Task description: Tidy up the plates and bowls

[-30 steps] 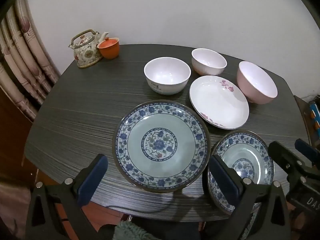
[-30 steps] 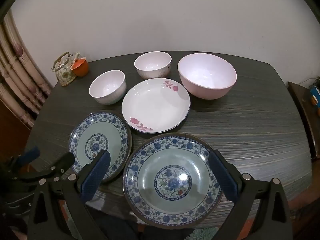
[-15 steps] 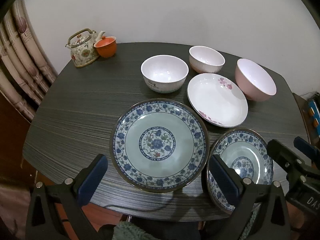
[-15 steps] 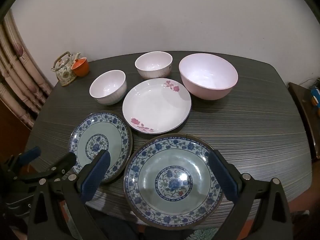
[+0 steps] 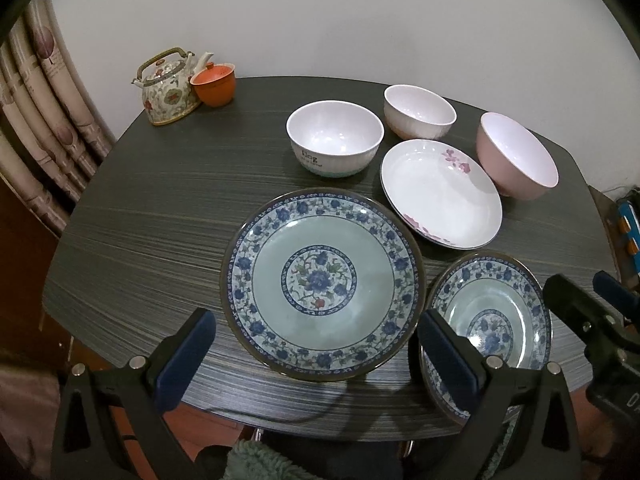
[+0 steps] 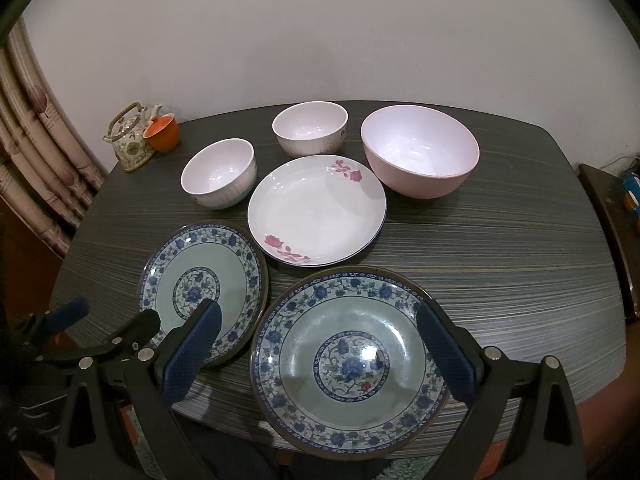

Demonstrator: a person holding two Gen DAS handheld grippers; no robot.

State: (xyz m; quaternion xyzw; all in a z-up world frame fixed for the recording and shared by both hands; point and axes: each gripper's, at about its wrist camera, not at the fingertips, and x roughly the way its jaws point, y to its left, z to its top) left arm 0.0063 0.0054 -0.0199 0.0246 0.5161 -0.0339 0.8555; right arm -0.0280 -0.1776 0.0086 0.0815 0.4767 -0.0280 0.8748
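Two blue-patterned plates lie at the table's near edge: the left one [image 5: 322, 288] [image 6: 202, 286] and the right one [image 5: 490, 320] [image 6: 348, 360]. Behind them lie a white plate with pink flowers [image 5: 440, 194] [image 6: 316, 210], two white bowls [image 5: 335, 142] [image 5: 419, 111] and a large pink bowl [image 5: 518, 156] [image 6: 420, 150]. My left gripper [image 5: 316, 360] is open and empty, above the left plate's near rim. My right gripper [image 6: 318, 352] is open and empty, above the right plate.
A floral teapot [image 5: 168, 88] and an orange cup [image 5: 213, 85] stand at the table's far left corner. The dark striped table [image 5: 160, 216] has a curtain [image 5: 36, 128] to its left and a white wall behind.
Both wrist views shift slightly; the dishes have not moved. Both grippers stay open and empty.
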